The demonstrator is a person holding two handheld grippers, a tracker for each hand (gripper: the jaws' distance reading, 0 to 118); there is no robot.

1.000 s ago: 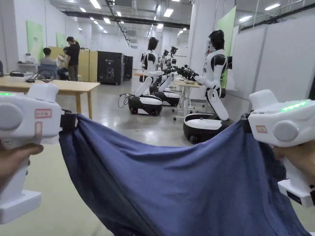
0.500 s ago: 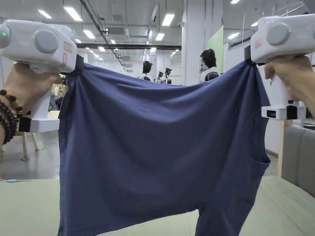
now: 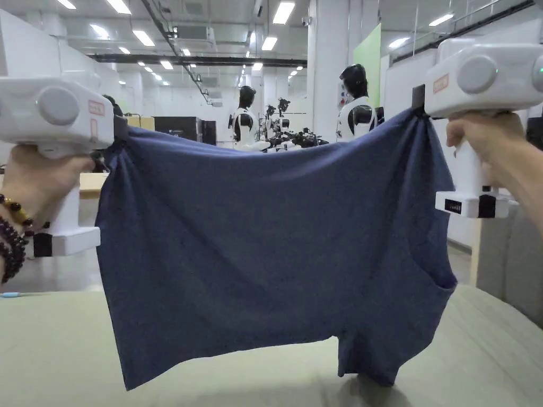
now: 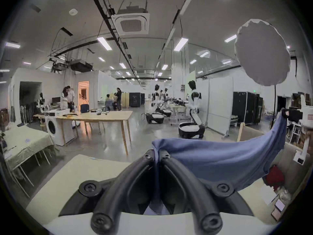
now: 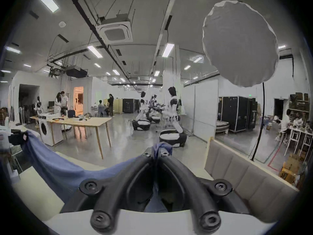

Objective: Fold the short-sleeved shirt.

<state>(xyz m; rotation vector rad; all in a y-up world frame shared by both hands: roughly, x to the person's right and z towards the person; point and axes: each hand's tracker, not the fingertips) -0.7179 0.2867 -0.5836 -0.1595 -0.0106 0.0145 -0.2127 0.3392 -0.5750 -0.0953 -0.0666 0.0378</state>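
- While it hangs in the air before you, the blue shirt (image 3: 276,249) is spread wide between your two grippers, its top edge sagging a little in the middle.
- Its lower edge hangs just above the pale green padded surface (image 3: 63,355); one short sleeve (image 3: 371,360) droops lowest at the lower right, and you cannot tell if it touches that surface.
- Your left gripper (image 3: 121,130) is clenched on the shirt's upper left corner; in the left gripper view both black jaws press together on bunched cloth (image 4: 156,155).
- Your right gripper (image 3: 419,99) is clenched on the upper right corner, held a little higher than the left; the right gripper view shows cloth pinched between its jaws (image 5: 158,151).
- Your left hand (image 3: 32,180), with bead bracelets at the wrist, and your right hand (image 3: 477,138) grip the white handles.
- Behind the shirt stand black and white humanoid robots (image 3: 354,103) on a grey floor.
- To your right is a grey padded bench back (image 3: 511,259).
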